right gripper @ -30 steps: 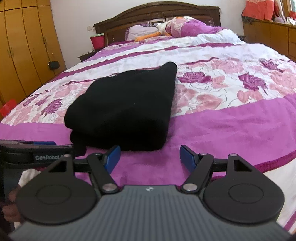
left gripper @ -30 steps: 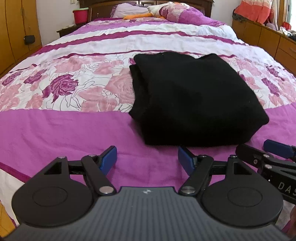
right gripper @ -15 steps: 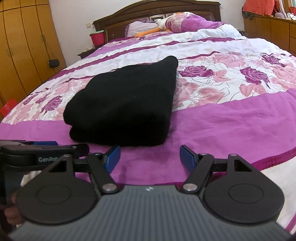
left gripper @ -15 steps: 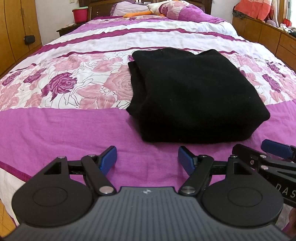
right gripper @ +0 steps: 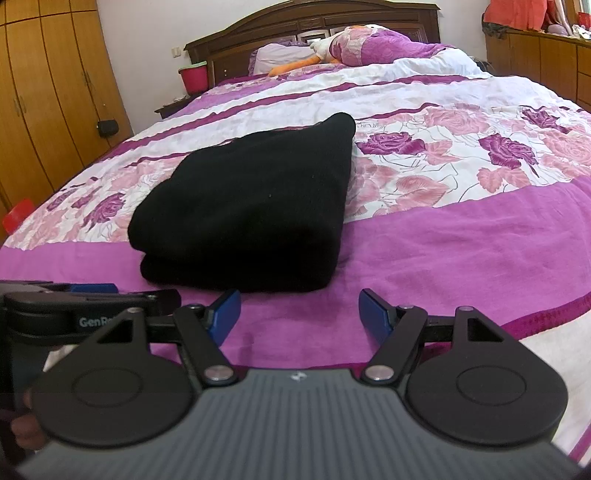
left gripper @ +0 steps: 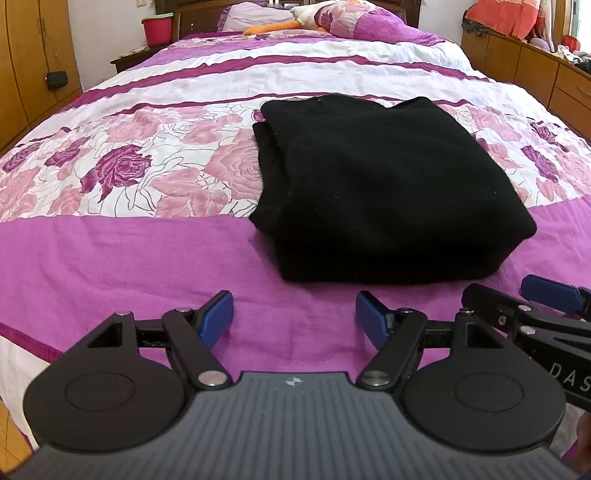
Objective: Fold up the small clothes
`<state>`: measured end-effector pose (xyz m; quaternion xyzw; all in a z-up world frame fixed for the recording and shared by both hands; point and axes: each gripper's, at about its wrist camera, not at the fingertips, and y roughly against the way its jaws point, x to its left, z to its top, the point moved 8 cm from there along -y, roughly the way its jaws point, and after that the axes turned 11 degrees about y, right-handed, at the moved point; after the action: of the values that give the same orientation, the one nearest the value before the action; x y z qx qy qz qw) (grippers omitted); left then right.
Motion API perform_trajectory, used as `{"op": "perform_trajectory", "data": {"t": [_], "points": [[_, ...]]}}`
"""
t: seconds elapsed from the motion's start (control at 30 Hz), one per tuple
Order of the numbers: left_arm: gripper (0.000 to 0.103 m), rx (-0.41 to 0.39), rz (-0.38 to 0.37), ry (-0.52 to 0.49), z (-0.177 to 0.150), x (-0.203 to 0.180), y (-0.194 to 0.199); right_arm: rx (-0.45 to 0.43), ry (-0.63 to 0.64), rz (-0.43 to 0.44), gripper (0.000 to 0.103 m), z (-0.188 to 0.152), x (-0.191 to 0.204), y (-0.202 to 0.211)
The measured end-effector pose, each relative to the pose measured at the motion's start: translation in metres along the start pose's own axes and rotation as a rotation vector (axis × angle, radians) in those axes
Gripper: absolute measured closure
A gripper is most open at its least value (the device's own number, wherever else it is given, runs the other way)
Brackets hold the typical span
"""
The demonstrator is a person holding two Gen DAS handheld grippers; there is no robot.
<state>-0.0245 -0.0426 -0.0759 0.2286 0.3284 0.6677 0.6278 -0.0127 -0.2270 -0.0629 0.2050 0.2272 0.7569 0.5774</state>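
A black garment (left gripper: 388, 192) lies folded into a thick rectangle on the purple and floral bedspread (left gripper: 129, 251). In the right wrist view the same black garment (right gripper: 251, 210) sits ahead and left of centre. My left gripper (left gripper: 294, 314) hovers open over the purple band, short of the garment's near edge, with nothing between its blue pads. My right gripper (right gripper: 299, 310) is open too, just in front of the folded edge, and holds nothing. Each gripper shows at the other view's lower side.
Pillows (left gripper: 332, 18) and a wooden headboard (right gripper: 314, 26) are at the far end. A wooden wardrobe (right gripper: 48, 92) stands on the left, a red bucket (right gripper: 194, 77) on a bedside stand, and low cabinets (left gripper: 535, 70) along the right. A hand (right gripper: 26, 430) shows at lower left.
Both views have tipped slightly, so the garment sits a little lower and nearer in the frames. The garment itself has not moved and both grippers stay open.
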Motion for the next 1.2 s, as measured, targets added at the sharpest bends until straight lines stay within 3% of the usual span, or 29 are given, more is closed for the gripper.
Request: {"op": "perform_trajectory", "data": {"t": [1.2], "points": [[0.025,0.009,-0.005,-0.006,-0.0003,-0.0007,-0.0009,0.000,0.007,0.002,0.031,0.0005,0.0020,0.0010]]}}
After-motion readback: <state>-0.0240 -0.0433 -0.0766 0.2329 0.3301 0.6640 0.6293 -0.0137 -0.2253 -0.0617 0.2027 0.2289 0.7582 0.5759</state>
